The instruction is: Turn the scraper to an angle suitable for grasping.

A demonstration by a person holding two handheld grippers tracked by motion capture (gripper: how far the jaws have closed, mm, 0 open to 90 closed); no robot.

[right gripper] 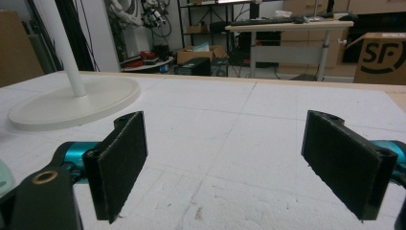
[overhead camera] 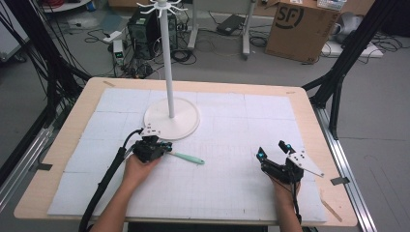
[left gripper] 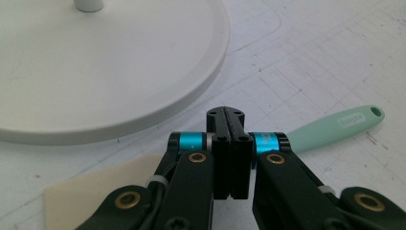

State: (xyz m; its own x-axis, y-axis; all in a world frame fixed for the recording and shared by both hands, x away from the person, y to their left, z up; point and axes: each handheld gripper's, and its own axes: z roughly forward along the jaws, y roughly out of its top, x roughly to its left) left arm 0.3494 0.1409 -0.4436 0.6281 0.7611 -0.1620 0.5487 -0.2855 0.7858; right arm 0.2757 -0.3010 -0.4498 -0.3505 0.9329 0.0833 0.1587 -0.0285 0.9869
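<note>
High view: L gripper jaws shut on green-handled spatula beside white stand base; R gripper jaws wide, empty.

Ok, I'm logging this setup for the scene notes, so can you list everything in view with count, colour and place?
Spatula: one, mint-green handle, cream blade, beside the left gripper.
Stand: one, white pole on a round base, table's far middle.
Foam mat: one, white, covering the table.
Table: one, light wood.
Cardboard box: one, brown, floor beyond the table at right.
Left gripper: one, black, fingers shut, near the stand's base.
Right gripper: one, black, fingers open, right of the mat.
</note>
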